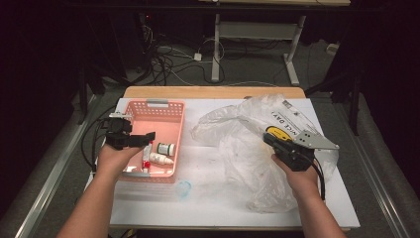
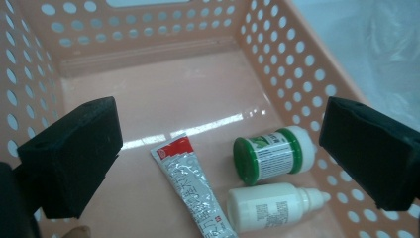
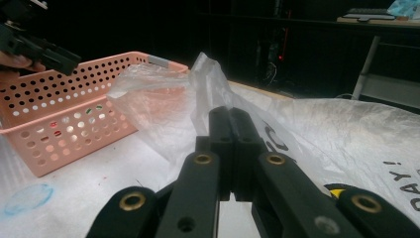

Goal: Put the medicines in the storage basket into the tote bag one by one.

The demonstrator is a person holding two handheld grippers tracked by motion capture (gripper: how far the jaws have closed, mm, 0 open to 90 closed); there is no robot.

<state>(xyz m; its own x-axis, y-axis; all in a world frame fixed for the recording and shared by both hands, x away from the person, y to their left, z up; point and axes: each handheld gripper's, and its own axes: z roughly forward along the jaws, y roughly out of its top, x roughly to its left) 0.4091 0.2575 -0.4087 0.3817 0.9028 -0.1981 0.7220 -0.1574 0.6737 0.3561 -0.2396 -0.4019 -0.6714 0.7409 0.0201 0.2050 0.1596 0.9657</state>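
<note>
White-topped desk (image 1: 208, 198) with a wooden far edge. On its left part stands a pink perforated plastic basket (image 1: 166, 111). Left hand-held gripper (image 1: 141, 140) hovers above the basket's near half, jaws wide apart, nothing between them. On the basket floor, seen in the left gripper view: a small white jar with a green lid (image 2: 274, 153) lying on its side, a white dropper bottle (image 2: 272, 207) just beside it, also on its side, and a silver tube with a red end (image 2: 190, 187) lying flat to their left. Right part of the desk: a large crumpled clear plastic bag with black lettering and a yellow smiley (image 1: 257, 148). Right hand-held gripper (image 3: 231, 119) has jaws pressed together, pinching a fold of the bag film, which rises above the tips. A faint blue circular mark (image 1: 183, 188) lies on the desk near the basket's front corner.
</note>
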